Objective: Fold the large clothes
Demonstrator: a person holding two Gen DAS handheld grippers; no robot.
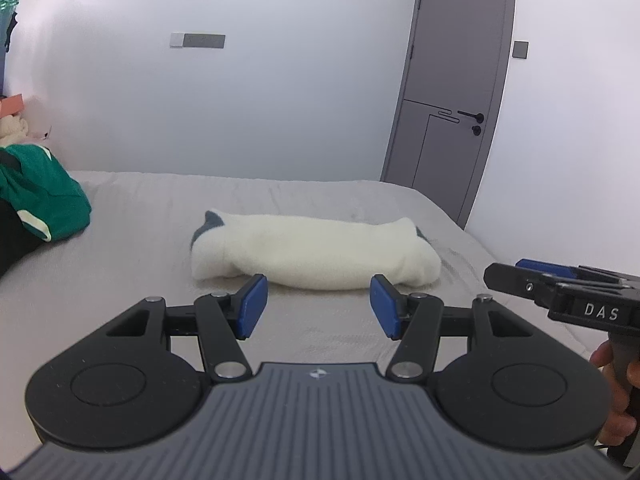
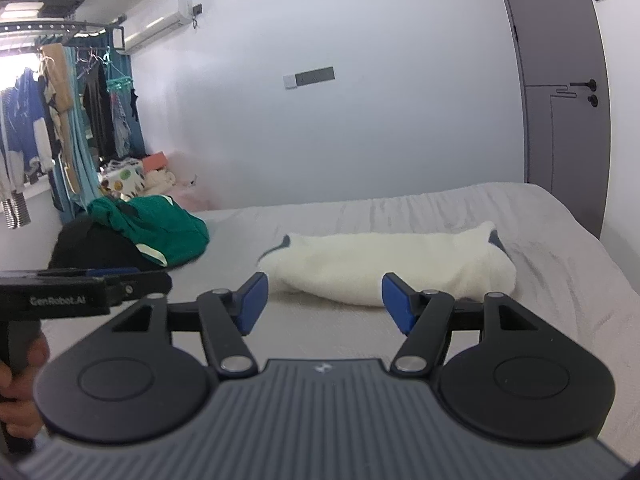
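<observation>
A folded white fleece garment [image 1: 316, 254] with dark grey trim lies in a compact bundle on the grey bed [image 1: 140, 216]; it also shows in the right wrist view [image 2: 392, 268]. My left gripper [image 1: 319, 306] is open and empty, just short of the bundle's near edge. My right gripper [image 2: 324, 304] is open and empty, also just short of the bundle. The right gripper shows at the right edge of the left wrist view [image 1: 560, 284], and the left gripper shows at the left edge of the right wrist view [image 2: 80, 284].
A green garment [image 2: 160, 228] lies on a black one [image 2: 92, 248] at the bed's left side. A grey door [image 1: 452, 92] stands past the bed's far right corner. Clothes hang on a rack [image 2: 60, 120] at the far left. The white wall [image 1: 240, 100] runs behind the bed.
</observation>
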